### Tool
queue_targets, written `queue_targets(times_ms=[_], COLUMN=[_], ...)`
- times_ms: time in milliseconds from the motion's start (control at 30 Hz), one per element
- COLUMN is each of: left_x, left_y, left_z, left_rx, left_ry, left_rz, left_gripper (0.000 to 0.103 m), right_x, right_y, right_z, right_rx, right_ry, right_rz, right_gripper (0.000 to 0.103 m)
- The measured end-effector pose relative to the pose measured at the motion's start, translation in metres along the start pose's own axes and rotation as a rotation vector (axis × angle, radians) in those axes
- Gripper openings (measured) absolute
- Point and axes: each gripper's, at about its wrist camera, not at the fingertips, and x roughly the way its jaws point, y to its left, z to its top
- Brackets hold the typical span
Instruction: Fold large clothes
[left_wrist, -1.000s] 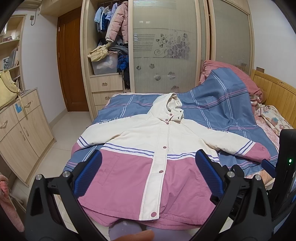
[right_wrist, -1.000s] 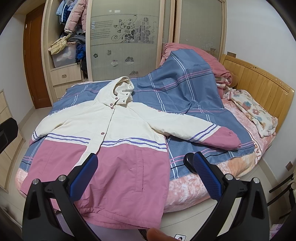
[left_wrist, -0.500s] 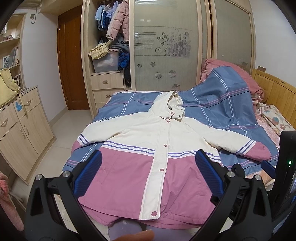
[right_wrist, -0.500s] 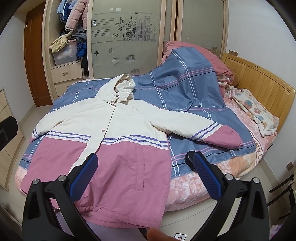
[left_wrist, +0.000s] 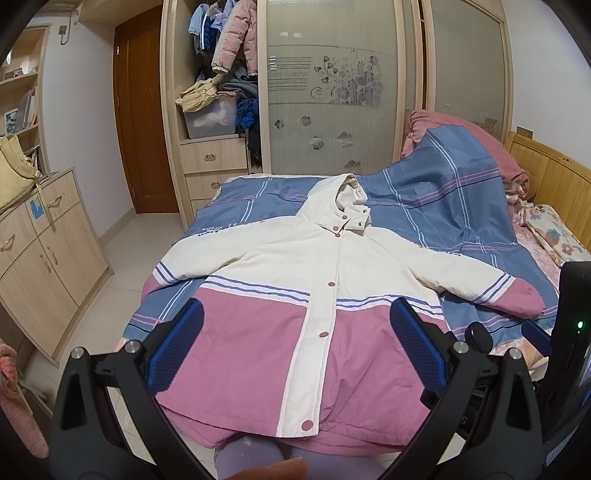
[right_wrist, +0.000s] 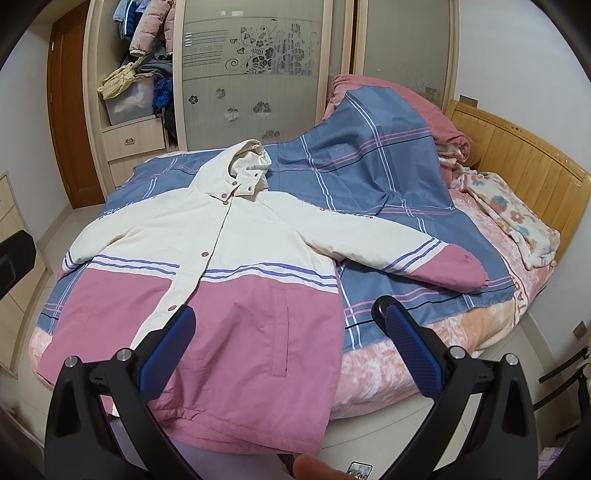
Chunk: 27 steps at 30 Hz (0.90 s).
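Note:
A hooded cream-and-pink jacket (left_wrist: 295, 302) (right_wrist: 229, 273) lies flat and buttoned on the bed, front up, hood toward the wardrobe and both sleeves spread out. Its pink hem hangs at the near edge of the bed. My left gripper (left_wrist: 295, 343) hovers open above the hem, level with the lower snaps, holding nothing. My right gripper (right_wrist: 286, 341) is open too, above the jacket's right pocket and side seam, with nothing between its blue fingers (right_wrist: 410, 347). The right sleeve cuff (right_wrist: 454, 269) rests on the blue plaid quilt.
A blue plaid quilt (right_wrist: 369, 155) is heaped toward the wooden headboard (right_wrist: 517, 155) on the right. A floral blanket (right_wrist: 517, 221) lies beside it. A wardrobe with drawers (left_wrist: 214, 158) stands behind the bed, a low cabinet (left_wrist: 40, 251) on the left across tiled floor.
Both grippers have moved slightly forward and lower toward the jacket. Their fingers stay wide apart, and the jacket has not moved.

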Motion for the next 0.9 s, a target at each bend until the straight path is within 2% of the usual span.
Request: queue_targets(times_ms=[233,300,400,500,567,667,733,767,800,833,867,900], left_x=[0.008,0.013,0.031,0.058,0.077,0.098,0.113,0.122,0.128,0.134,0.142,0.147], left_y=[-0.001,0.002,0.017,0.029,0.035,0.036,0.034,0.030,0.026,0.019,0.008,0.003], left_z=[0.002,0.002,-0.005,-0.019,-0.030,-0.040,-0.046,-0.048,-0.048,-0.048,-0.048,-0.049], left_rx=[0.003,-0.022,-0.122,-0.196,-0.240,-0.274,-0.314,-0.321,-0.314,-0.293,-0.259,-0.243], left_ry=[0.016,0.023,0.089,0.190,0.255,0.315,0.350,0.371,0.376,0.381,0.390,0.396], left_rz=[0.002,-0.020,-0.132,-0.218,-0.261,-0.301,-0.323,-0.330,-0.330,-0.328,-0.326,-0.330], left_gripper=[0.101,0.101,0.101,0.101,0.101,0.101,0.101,0.100,0.097,0.090,0.084,0.084], right_x=[0.008,0.010,0.011,0.015,0.025,0.056,0.095,0.107,0.125,0.140,0.148,0.161], right_y=[-0.002,-0.003,-0.014,-0.036,-0.063,-0.119,-0.171,-0.187,-0.209,-0.229,-0.241,-0.259], right_z=[0.001,0.001,0.003,0.009,0.013,0.011,0.003,-0.003,-0.011,-0.018,-0.021,-0.026], right_rx=[-0.002,0.003,0.024,0.071,0.146,0.331,0.514,0.577,0.665,0.729,0.762,0.792], right_ry=[0.011,0.013,-0.007,-0.049,-0.057,-0.025,0.041,0.055,0.072,0.082,0.079,0.064], right_rz=[-0.004,-0.003,-0.022,-0.063,-0.060,0.015,0.178,0.226,0.261,0.266,0.268,0.268], right_gripper=[0.102,0.102,0.102,0.102,0.102,0.102,0.102,0.102,0.102,0.102,0.102,0.102])
